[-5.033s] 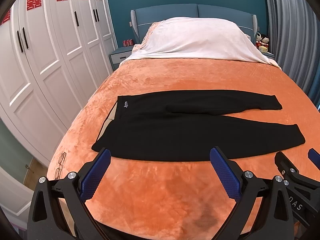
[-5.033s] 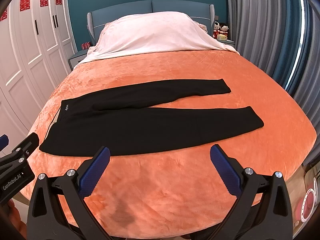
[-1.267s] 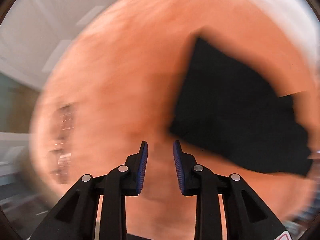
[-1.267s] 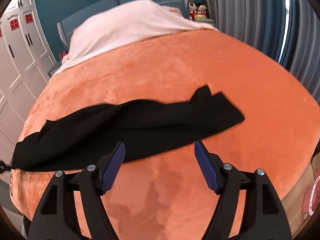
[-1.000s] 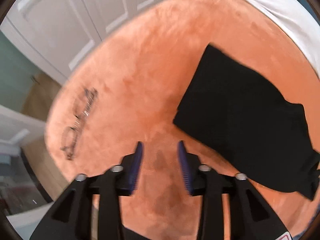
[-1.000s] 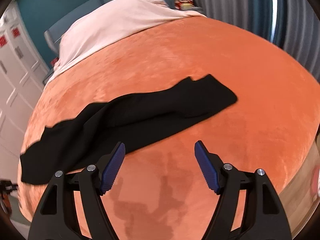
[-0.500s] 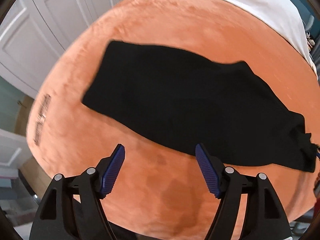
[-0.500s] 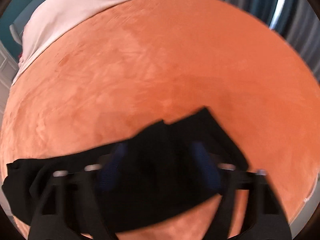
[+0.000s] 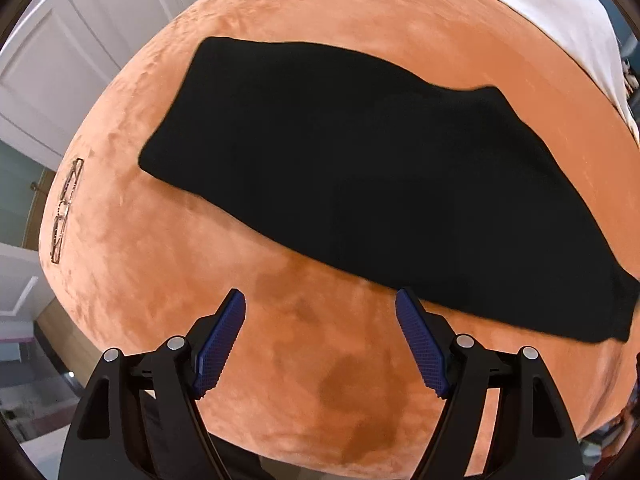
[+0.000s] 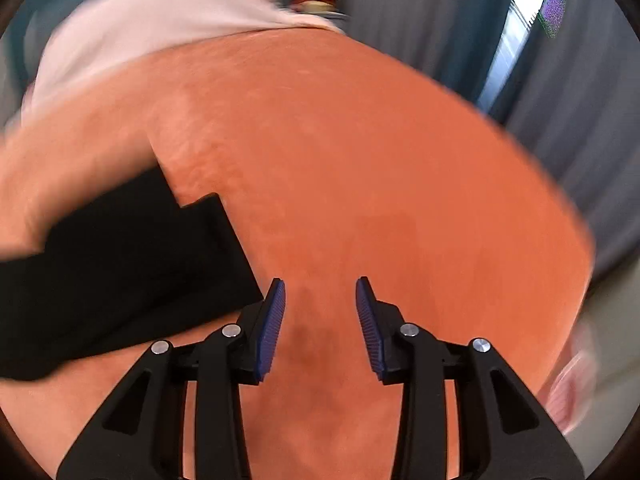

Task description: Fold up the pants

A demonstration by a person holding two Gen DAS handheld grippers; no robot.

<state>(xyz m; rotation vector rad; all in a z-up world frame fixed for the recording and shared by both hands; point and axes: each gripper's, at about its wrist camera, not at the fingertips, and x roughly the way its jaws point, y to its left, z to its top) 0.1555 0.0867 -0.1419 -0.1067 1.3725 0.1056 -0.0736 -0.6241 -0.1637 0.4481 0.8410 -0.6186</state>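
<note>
Black pants (image 9: 360, 176) lie flat on the orange bedspread (image 9: 304, 360), one leg folded over the other into a single long strip. My left gripper (image 9: 320, 340) is open and empty, just short of the strip's near edge. In the right wrist view the cuff end of the pants (image 10: 132, 264) lies at the left. My right gripper (image 10: 320, 324) is partly open and empty over bare bedspread (image 10: 360, 160), its left finger beside the cuff corner. This view is blurred.
A pair of glasses (image 9: 66, 208) lies near the left edge of the bed. White wardrobe doors (image 9: 60, 40) stand to the left. A white pillow cover (image 9: 560, 12) is at the head. Grey curtains (image 10: 560, 100) hang to the right.
The pants went from spread with two legs to one leg over the other. My left gripper opened wide and drew back; my right gripper swung right off the cuffs and narrowed.
</note>
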